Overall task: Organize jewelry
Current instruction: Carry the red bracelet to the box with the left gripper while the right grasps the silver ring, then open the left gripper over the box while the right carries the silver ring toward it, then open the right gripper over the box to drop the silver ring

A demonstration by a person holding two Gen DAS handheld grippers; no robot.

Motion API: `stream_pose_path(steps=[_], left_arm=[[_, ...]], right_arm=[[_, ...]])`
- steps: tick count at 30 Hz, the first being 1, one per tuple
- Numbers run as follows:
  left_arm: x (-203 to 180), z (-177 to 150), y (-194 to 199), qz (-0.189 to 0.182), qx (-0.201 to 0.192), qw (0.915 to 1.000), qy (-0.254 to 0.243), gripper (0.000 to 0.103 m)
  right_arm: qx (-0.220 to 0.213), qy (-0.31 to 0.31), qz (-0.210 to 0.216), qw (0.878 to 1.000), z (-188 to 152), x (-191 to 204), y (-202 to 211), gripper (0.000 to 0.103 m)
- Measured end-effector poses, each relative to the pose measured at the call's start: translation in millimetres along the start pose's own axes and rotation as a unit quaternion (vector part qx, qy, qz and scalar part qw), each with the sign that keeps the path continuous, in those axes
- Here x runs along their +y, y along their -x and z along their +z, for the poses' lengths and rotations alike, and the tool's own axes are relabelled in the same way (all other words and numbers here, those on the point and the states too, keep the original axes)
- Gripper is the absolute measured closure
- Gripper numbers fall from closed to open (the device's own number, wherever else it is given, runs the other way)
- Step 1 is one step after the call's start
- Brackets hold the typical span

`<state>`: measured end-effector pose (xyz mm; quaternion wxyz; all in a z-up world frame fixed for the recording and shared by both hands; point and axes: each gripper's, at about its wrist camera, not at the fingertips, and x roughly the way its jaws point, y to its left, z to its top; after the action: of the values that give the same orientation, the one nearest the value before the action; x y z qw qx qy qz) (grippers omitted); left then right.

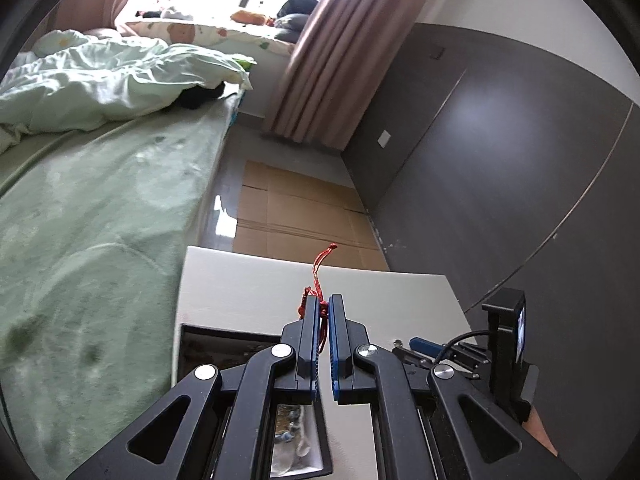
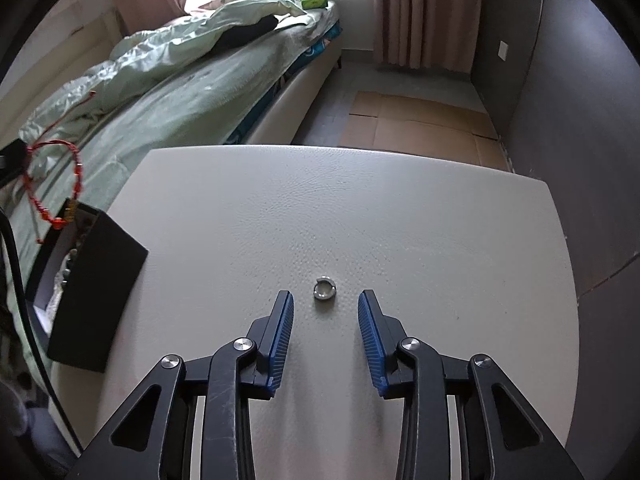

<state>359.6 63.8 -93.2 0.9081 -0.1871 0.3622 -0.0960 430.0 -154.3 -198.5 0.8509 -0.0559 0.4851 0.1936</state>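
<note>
My left gripper [image 1: 324, 304] is shut on a red cord bracelet [image 1: 320, 268], held above the white table [image 1: 248, 280] and over a black jewelry box [image 1: 224, 344]. In the right wrist view the bracelet [image 2: 60, 176] hangs as a loop above the open black box [image 2: 96, 288] at the table's left edge. A small silver ring [image 2: 324, 289] lies on the white table [image 2: 400, 208]. My right gripper [image 2: 326, 300] is open, low over the table, with the ring just ahead of and between its fingertips.
A bed with green sheets [image 2: 180, 92] runs along the left of the table. Flattened cardboard [image 2: 420, 124] lies on the floor beyond the table. A dark grey wall [image 2: 580, 140] stands to the right. The right gripper shows in the left wrist view [image 1: 440, 348].
</note>
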Motion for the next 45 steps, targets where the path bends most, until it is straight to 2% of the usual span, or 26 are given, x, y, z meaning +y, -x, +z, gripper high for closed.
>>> stream_pose_path(steps=[9, 10, 16, 19, 21, 22, 23, 24, 25, 26, 30, 34, 45], left_arm=[[21, 1, 15, 0.01, -0.004, 0.9998, 0.016, 0.099], [23, 1, 17, 0.01, -0.005, 0.9998, 0.017, 0.099], [33, -1, 18, 0.003, 0.009, 0.9991, 0.042, 0.099], [39, -1, 16, -0.016, 0.016, 0.9974, 0.068, 0.098], [41, -1, 17, -0.008, 0.016, 0.997, 0.075, 0.097], [41, -2, 17, -0.004, 0.017, 0.9968, 0.078, 0.091], [43, -2, 17, -0.004, 0.019, 0.9964, 0.082, 0.077], [45, -3, 18, -0.007, 0.018, 0.996, 0.087, 0.068], [46, -3, 21, -0.008, 0.013, 0.9957, 0.091, 0.05], [46, -4, 24, -0.006, 0.008, 0.9958, 0.091, 0.043], [48, -5, 32, 0.004, -0.001, 0.9962, 0.087, 0.043], [59, -8, 35, 0.009, 0.004, 0.9946, 0.103, 0.043], [69, -10, 54, 0.02, -0.003, 0.9926, 0.119, 0.043]], right_arm=[[0.003, 0.025, -0.031, 0.999, 14, 10, -11, 0.081], [0.004, 0.028, -0.029, 0.999, 14, 12, -11, 0.088], [0.014, 0.034, -0.016, 0.999, 14, 26, -10, 0.091], [-0.005, 0.013, 0.007, 1.0, 17, 26, 5, 0.091], [-0.017, 0.003, 0.018, 1.0, 20, 28, 14, 0.091], [-0.023, -0.001, 0.023, 0.999, 22, 31, 19, 0.091], [-0.028, -0.004, 0.028, 0.999, 23, 33, 24, 0.091], [-0.033, -0.006, 0.031, 0.999, 24, 36, 29, 0.091], [-0.038, -0.007, 0.034, 0.999, 24, 39, 33, 0.091], [-0.044, -0.008, 0.039, 0.998, 25, 43, 38, 0.091], [-0.063, -0.008, 0.064, 0.996, 30, 58, 53, 0.091], [-0.075, -0.005, 0.095, 0.993, 35, 78, 61, 0.091], [-0.082, 0.009, 0.15, 0.985, 40, 115, 70, 0.091]])
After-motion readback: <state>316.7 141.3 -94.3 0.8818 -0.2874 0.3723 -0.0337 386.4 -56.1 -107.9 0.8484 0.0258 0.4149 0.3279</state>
